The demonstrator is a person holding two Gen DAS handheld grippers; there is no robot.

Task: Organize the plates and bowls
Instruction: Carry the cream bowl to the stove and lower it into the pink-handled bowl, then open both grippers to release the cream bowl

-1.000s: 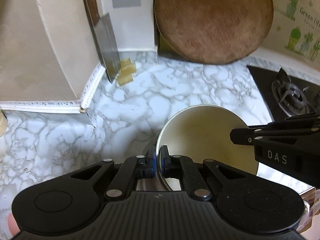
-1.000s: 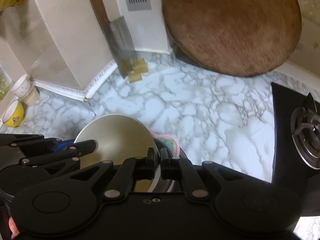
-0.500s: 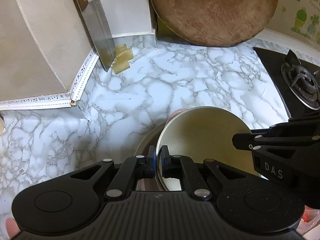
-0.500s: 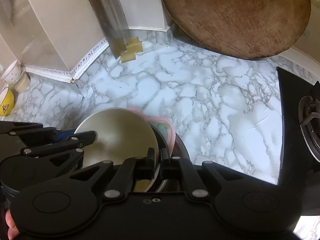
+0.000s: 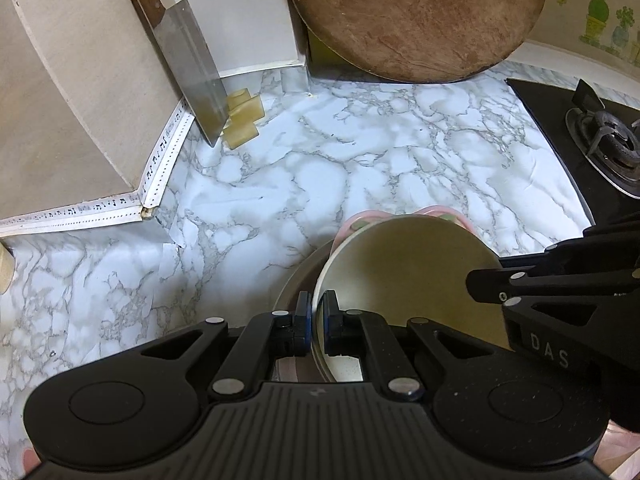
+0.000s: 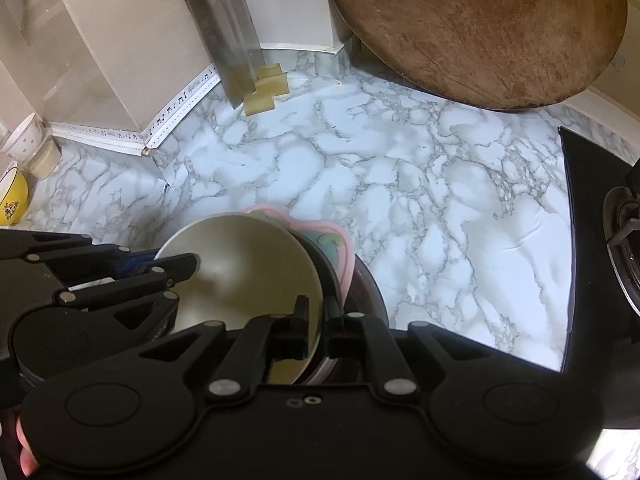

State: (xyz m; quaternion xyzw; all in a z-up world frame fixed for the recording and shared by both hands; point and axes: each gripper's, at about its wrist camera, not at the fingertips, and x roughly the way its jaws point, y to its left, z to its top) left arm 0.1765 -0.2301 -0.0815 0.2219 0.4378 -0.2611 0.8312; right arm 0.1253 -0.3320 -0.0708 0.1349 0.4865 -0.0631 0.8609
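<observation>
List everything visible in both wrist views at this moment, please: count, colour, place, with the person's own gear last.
cream bowl: 1, off-white, atop the stack at front
pink plate: 1, pink, under the bowl
dark dish: 1, brown, bottom of stack
cutting board: 1, brown, round, leaning at back
cleaver: 1, steel, leaning on wall
yellow blocks: a few, by the cleaver
stove: 1, black, right
yellow bowl: 1, far left
white cups: 2, far left
countertop: marble
left gripper: black, shut on bowl rim
right gripper: black, jaws opening, bowl rim between them
</observation>
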